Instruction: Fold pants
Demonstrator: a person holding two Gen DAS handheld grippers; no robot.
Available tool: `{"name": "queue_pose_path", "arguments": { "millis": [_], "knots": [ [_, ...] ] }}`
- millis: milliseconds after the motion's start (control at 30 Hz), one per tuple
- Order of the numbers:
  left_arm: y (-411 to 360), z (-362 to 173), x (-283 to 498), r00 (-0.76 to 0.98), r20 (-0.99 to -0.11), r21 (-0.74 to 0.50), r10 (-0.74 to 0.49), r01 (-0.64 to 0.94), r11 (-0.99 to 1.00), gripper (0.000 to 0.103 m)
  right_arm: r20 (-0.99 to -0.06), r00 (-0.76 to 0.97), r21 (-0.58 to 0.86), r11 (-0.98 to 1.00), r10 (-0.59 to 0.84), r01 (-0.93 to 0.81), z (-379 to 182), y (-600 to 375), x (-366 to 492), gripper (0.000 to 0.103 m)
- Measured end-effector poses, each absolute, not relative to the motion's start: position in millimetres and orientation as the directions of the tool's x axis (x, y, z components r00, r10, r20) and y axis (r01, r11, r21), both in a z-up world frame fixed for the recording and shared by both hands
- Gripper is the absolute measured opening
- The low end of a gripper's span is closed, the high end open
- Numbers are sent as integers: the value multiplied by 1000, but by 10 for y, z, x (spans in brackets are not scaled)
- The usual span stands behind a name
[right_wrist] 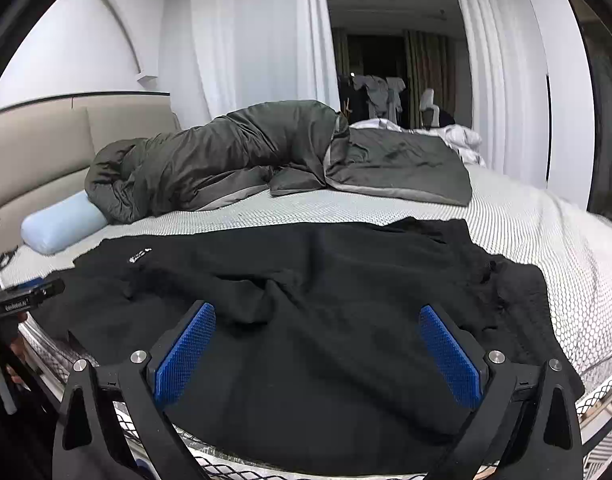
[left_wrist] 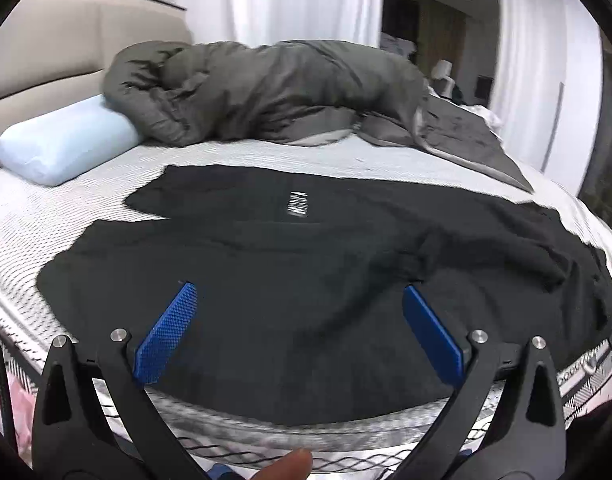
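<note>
The black pants point(left_wrist: 289, 264) lie spread out and a bit lumpy on the bed point(left_wrist: 33, 216), near its front edge, with a blue pillow point(left_wrist: 61, 148) far to the left and a grey quilt point(left_wrist: 265, 92) behind; the left gripper point(left_wrist: 297, 294) hangs over them with its jaws wide apart and nothing in them; the right gripper point(right_wrist: 318, 316) does the same, released too. I think the folding has not started yet; next each gripper must go down, pinch an edge of the pants, and lift it over.

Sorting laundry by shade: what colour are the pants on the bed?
Black pants, with a small white logo; clearest in the right wrist view.
</note>
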State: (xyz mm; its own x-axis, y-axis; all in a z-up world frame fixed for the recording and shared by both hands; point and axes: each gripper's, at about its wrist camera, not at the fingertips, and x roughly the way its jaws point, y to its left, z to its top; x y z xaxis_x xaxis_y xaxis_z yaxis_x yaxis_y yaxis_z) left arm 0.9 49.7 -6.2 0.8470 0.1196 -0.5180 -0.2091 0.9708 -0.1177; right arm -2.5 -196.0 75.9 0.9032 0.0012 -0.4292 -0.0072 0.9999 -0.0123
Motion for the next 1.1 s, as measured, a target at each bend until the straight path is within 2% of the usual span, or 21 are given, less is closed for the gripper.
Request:
{"name": "queue_pose_path", "arguments": {
  "millis": [267, 367, 467, 633, 667, 733, 800, 900, 933, 1000, 1067, 1100],
  "knots": [
    [1006, 7, -188, 796, -581, -136, 170, -301, 944, 102, -443, 895, -61, 998, -43, 18, 945, -2156, -5, 103],
    [1248, 32, -296, 783, -593, -157, 188, -342, 927, 102, -450, 893, -34, 999, -24, 10, 963, -2315, -24, 103],
    [1574, 57, -411, 756, -611, -166, 234, -411, 896, 102, -517, 856, -34, 999, -32, 17, 902, -2473, -8, 103],
    [2134, 10, -616, 728, -645, -255, 234, -494, 832, 100, -528, 848, 34, 996, -54, 85, 844, -2819, -141, 103],
    [2211, -27, -647, 725, -654, -276, 215, -494, 825, 98, -528, 848, 58, 995, -41, 85, 832, -2874, -165, 103],
    [2323, -134, -666, 714, -679, -312, 170, -491, 814, 85, -537, 843, 94, 991, -29, 94, 788, -2977, -217, 103],
    [2395, -247, -659, 703, -698, -339, 133, -489, 804, 79, -549, 835, 103, 989, -33, 108, 743, -3043, -253, 103],
    [2479, -403, -590, 701, -709, -385, 74, -473, 793, 65, -565, 824, 118, 985, -36, 124, 679, -3112, -276, 103],
    [2491, -444, -547, 700, -712, -404, 52, -469, 785, 58, -567, 823, 118, 985, -38, 127, 668, -3119, -276, 103],
    [2601, -520, -464, 702, -712, -442, 32, -483, 756, 51, -573, 818, 109, 984, -52, 139, 645, -3135, -280, 103],
    [2665, -557, -390, 707, -706, -456, 34, -491, 743, 41, -583, 811, 109, 983, -57, 147, 614, -3155, -261, 103],
    [2697, -558, -364, 707, -705, -454, 48, -502, 736, 30, -587, 807, 109, 982, -59, 152, 602, -3160, -249, 103]
  ]
}}
